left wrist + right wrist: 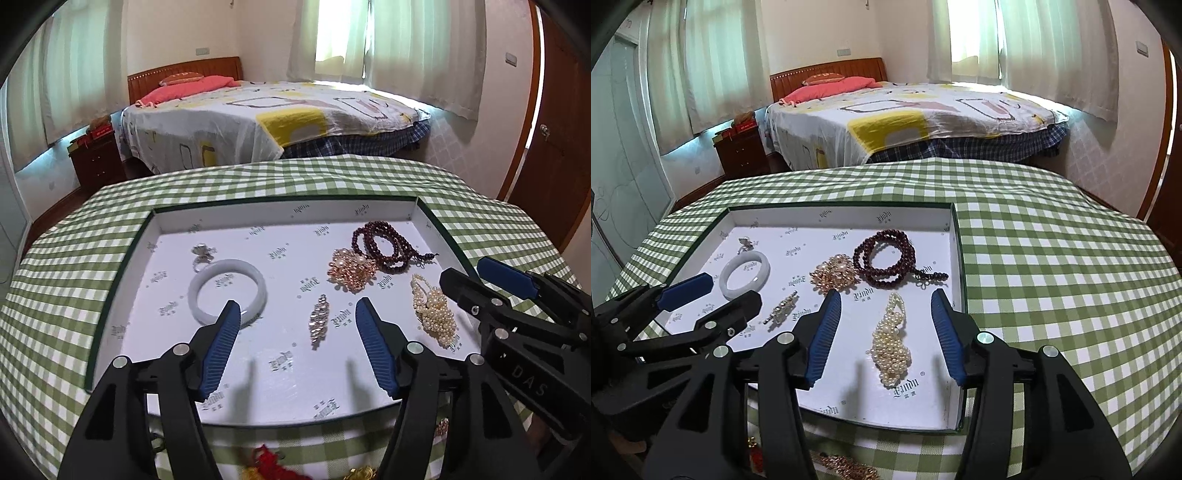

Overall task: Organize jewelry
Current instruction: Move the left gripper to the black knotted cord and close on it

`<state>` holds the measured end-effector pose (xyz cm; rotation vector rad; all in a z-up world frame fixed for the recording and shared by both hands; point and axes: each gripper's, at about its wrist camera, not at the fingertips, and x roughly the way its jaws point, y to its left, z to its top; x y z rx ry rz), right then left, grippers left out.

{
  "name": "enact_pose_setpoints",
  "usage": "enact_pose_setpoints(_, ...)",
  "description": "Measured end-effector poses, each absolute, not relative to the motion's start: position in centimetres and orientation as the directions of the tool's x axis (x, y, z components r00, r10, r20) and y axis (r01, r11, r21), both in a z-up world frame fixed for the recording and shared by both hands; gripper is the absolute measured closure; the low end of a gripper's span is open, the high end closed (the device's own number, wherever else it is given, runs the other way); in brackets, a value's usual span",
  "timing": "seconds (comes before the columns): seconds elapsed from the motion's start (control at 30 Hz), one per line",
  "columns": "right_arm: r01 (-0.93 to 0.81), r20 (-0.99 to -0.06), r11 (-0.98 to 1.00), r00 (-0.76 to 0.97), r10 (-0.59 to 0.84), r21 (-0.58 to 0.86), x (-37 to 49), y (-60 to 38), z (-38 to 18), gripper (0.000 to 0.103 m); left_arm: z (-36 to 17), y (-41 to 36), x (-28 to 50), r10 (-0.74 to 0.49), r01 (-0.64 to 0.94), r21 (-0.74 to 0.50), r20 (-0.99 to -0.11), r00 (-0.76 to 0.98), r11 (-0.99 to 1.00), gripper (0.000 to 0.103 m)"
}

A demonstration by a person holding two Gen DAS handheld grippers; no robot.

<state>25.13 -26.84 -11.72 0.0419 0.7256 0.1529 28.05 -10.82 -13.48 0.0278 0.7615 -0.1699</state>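
**Jewelry in the tray: light, loose, easy to snag**

Jewelry lies spread in a white-lined tray [421, 210] on a checked cloth [1052, 258]. At the tray's left sits a pale bangle [227, 291], a silver ring [202, 255] touching its far rim. Mid-tray lies a small crystal brooch [319, 319]; beyond it a rose-gold cluster [351, 269] touches a coil of dark red beads [388, 243]. A pearl piece [892, 343] lies near the right wall.

The left gripper [295, 321] hangs above the tray, jaws apart and empty, the brooch between them. The right gripper [886, 317] is likewise spread and empty, the pearl piece between its pads.

Handling, by judgement: the bangle looks stiff, smooth and likely brittle, so pinch across its band, not its opening. The beads and pearls are limp and will sag; take the pearls at the dense cluster, the beads where the strands bunch. The brooch is tiny and rigid; grip it across its narrow width. More pieces lie at the near edge, too blurred to name.
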Motion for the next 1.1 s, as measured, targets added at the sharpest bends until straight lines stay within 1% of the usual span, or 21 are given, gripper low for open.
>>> enact_pose_setpoints(0.07,-0.126,-0.651,0.988,0.743,0.155,0.091,24.7,-26.7,-11.2,0.053,-13.0,-10.2,27.6,-0.138,0.154,-0.039,-0.683,0.717,0.987,0.039)
enact_pose_setpoints(0.13,-0.126,-0.646,0.988,0.747,0.157,0.095,24.2,-26.6,-10.7,0.052,-12.5,-9.9,27.2,-0.125,0.141,-0.032,-0.677,0.725,0.989,0.032)
enact_pose_setpoints(0.3,-0.132,-0.626,0.986,0.762,0.166,0.101,22.7,-26.2,-9.2,0.051,-10.6,-8.2,25.5,-0.108,0.124,-0.021,-0.642,0.759,0.992,0.031)
enact_pose_setpoints(0.33,-0.133,-0.623,0.986,0.764,0.167,0.101,22.5,-26.1,-9.0,0.050,-10.2,-7.7,25.1,-0.104,0.118,-0.020,-0.634,0.766,0.993,0.031)
enact_pose_setpoints(0.37,-0.136,-0.618,0.986,0.768,0.169,0.101,22.1,-26.0,-8.7,0.046,-9.9,-7.4,24.8,-0.103,0.115,-0.021,-0.628,0.771,0.993,0.031)
enact_pose_setpoints(0.4,-0.141,-0.614,0.985,0.770,0.173,0.101,21.7,-25.9,-8.4,0.045,-9.6,-6.9,24.4,-0.103,0.113,-0.022,-0.622,0.776,0.993,0.031)
enact_pose_setpoints(0.57,-0.163,-0.610,0.981,0.769,0.193,0.105,19.8,-25.1,-8.0,0.045,-9.0,-4.7,22.5,-0.078,0.094,-0.005,-0.608,0.790,0.996,0.031)
enact_pose_setpoints(0.87,-0.191,-0.645,0.976,0.734,0.212,0.104,16.6,-23.5,-10.1,0.045,-11.7,-1.4,19.2,-0.011,0.061,0.055,-0.645,0.764,0.997,0.031)
enact_pose_setpoints(1.1,-0.201,-0.683,0.973,0.696,0.221,0.111,15.3,-23.0,-12.5,0.045,-14.9,1.0,18.0,0.030,0.015,0.059,-0.698,0.716,0.998,0.031)
